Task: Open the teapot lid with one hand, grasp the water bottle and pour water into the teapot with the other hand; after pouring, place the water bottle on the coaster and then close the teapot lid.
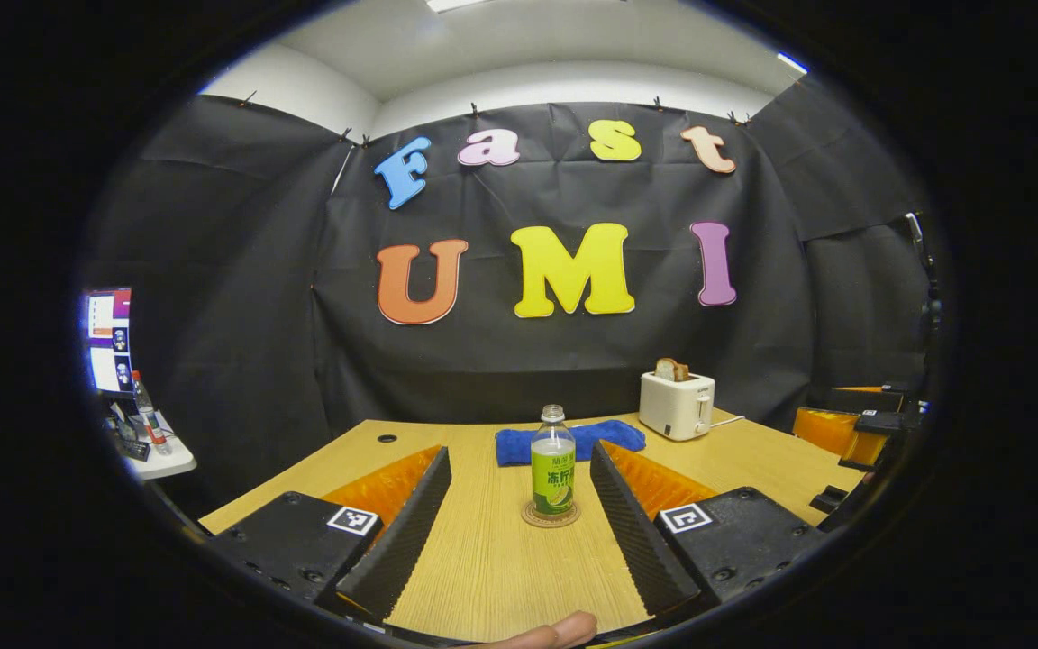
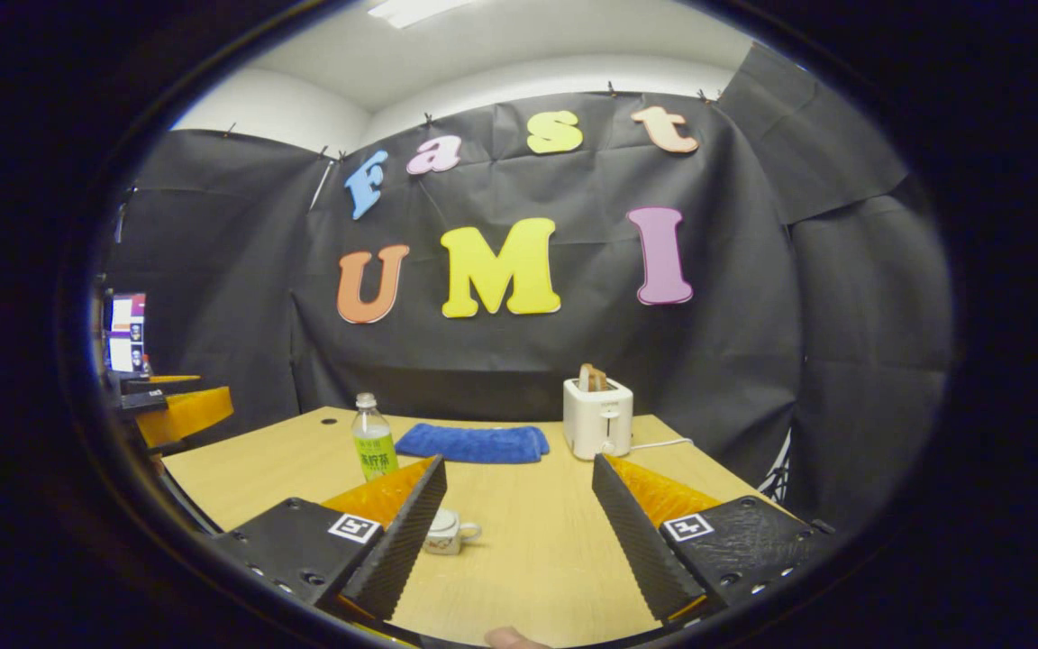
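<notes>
**Bottle on its coaster, teapot half hidden behind a finger**

A capped water bottle [image 1: 553, 461] with a green label stands upright on a round coaster [image 1: 550, 516] near the middle of a wooden table [image 1: 483, 559], framed between the spread fingers of the left gripper [image 1: 513, 527], which is open and holds nothing. Behind the bottle lies a folded blue cloth [image 1: 569, 442], partly covered by it, and to the right of the cloth a white toaster [image 1: 677, 404] carries a slice of bread in its slot. A fingertip [image 1: 555, 631] of the person holding the tool shows at the bottom edge, cut off. At the far right edge the other gripper [image 1: 861, 433] shows in part.

In the right gripper view, the right gripper [image 2: 519, 532] is likewise open and empty above the table [image 2: 528, 559]. A small white teapot [image 2: 447, 532] sits on the wood just beside the left finger, which hides much of its body; whether its lid is on cannot be made out. The bottle [image 2: 373, 437] stands farther back to the left, near the cloth [image 2: 474, 442], with the toaster [image 2: 598, 416] to the right. The left gripper [image 2: 172, 410] shows at the far left, partly cut off.
</notes>
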